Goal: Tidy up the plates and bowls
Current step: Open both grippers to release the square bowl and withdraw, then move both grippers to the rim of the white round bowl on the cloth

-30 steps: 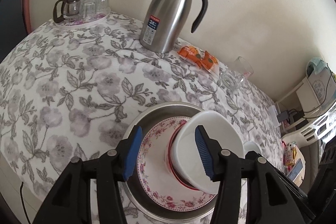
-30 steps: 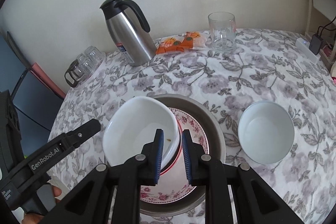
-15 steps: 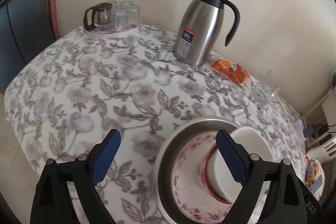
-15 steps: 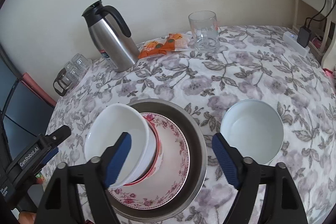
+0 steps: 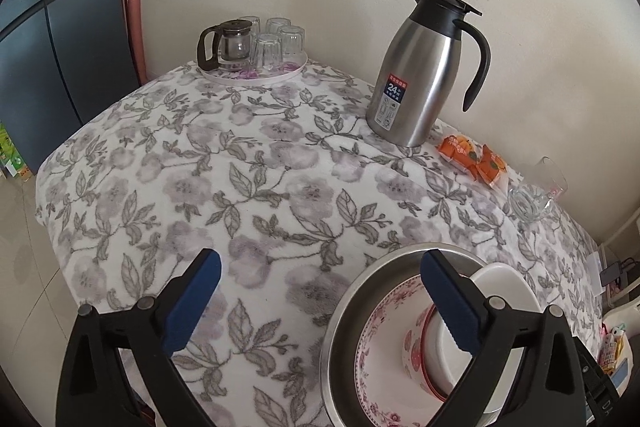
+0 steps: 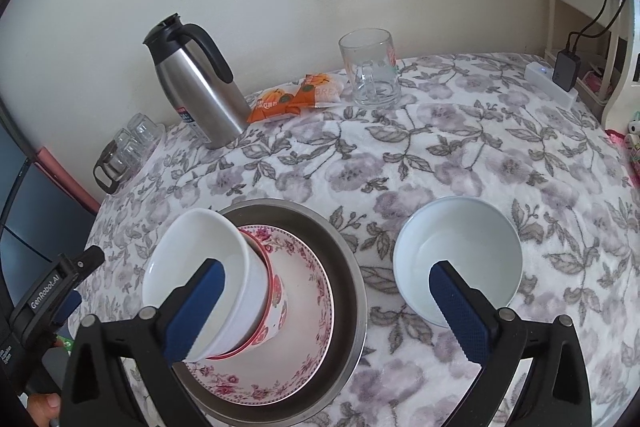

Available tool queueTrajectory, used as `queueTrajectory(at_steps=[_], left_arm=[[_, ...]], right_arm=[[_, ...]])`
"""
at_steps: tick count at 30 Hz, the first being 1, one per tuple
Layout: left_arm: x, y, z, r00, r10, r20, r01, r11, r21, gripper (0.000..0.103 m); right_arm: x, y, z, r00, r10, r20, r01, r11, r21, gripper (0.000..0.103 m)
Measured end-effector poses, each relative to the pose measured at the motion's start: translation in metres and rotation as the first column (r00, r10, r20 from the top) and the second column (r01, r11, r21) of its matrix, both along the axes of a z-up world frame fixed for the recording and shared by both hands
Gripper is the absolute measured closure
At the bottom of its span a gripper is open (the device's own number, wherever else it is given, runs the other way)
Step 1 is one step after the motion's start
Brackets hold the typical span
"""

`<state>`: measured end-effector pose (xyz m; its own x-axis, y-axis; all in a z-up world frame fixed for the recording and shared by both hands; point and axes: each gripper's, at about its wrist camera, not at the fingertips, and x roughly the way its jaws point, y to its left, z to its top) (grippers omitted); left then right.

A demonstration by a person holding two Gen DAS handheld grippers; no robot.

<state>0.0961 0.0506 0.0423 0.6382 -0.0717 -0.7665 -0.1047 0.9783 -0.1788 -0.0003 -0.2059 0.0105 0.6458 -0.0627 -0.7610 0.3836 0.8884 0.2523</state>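
A steel basin (image 6: 344, 267) holds a pink floral plate (image 6: 308, 291). On the plate stands a red-rimmed floral bowl (image 6: 276, 307) with a white bowl (image 6: 200, 259) nested in it, tilted left. A second white bowl (image 6: 460, 259) sits on the cloth to the right of the basin. My right gripper (image 6: 328, 311) is open and empty, above the basin's near side. My left gripper (image 5: 320, 303) is open and empty, left of the stack; the basin (image 5: 340, 311), plate (image 5: 372, 339) and white bowl (image 5: 504, 291) show at its lower right. The left gripper's body also shows in the right wrist view (image 6: 52, 291).
On the floral tablecloth (image 6: 440, 155) at the back stand a steel thermos jug (image 6: 196, 83), orange snack packets (image 6: 292, 99), a glass mug (image 6: 372, 71) and a tray of small glasses with a glass teapot (image 5: 252, 47). A power strip with a charger (image 6: 560, 79) lies far right.
My right gripper let go of the white bowl, opened wide and drew back. My left gripper opened too and pulled back to the left. The white bowl stays nested, tilted.
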Motion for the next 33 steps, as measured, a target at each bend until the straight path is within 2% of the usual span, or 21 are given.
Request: queueTrajectory(at_steps=[7, 11, 14, 18, 20, 27, 31, 33], left_arm=[[-0.013, -0.012, 0.021, 0.993, -0.05, 0.107, 0.054, 0.998, -0.032, 0.003], [-0.024, -0.028, 0.036, 0.971, -0.125, 0.202, 0.136, 0.99, -0.041, 0.003], [-0.033, -0.039, 0.048, 0.946, -0.188, 0.265, 0.212, 0.975, -0.063, 0.003], [-0.046, -0.051, 0.061, 0.906, -0.269, 0.325, 0.329, 0.933, -0.145, 0.003], [-0.052, -0.06, 0.066, 0.887, -0.306, 0.346, 0.377, 0.912, -0.159, 0.003], [-0.072, -0.113, 0.069, 0.816, -0.468, 0.34, 0.532, 0.837, -0.126, 0.003], [-0.076, -0.143, 0.064, 0.787, -0.529, 0.316, 0.589, 0.796, -0.135, 0.003], [-0.08, -0.159, 0.061, 0.769, -0.564, 0.301, 0.615, 0.781, -0.107, 0.003]], right_arm=[[-0.008, -0.021, 0.004, 0.999, -0.048, 0.01, 0.048, 0.999, 0.003, 0.0], [-0.018, -0.044, 0.008, 0.993, -0.116, 0.025, 0.116, 0.993, 0.007, 0.0], [-0.028, -0.066, 0.008, 0.983, -0.181, 0.032, 0.18, 0.983, 0.041, 0.0], [-0.044, -0.095, 0.004, 0.964, -0.263, 0.035, 0.259, 0.962, 0.085, 0.0], [-0.052, -0.108, 0.002, 0.954, -0.297, 0.033, 0.293, 0.95, 0.106, 0.0], [-0.076, -0.144, -0.007, 0.924, -0.381, 0.023, 0.374, 0.915, 0.154, 0.0], [-0.082, -0.155, -0.014, 0.92, -0.392, 0.003, 0.386, 0.909, 0.16, 0.0], [-0.083, -0.157, -0.017, 0.92, -0.393, -0.002, 0.388, 0.906, 0.168, 0.0]])
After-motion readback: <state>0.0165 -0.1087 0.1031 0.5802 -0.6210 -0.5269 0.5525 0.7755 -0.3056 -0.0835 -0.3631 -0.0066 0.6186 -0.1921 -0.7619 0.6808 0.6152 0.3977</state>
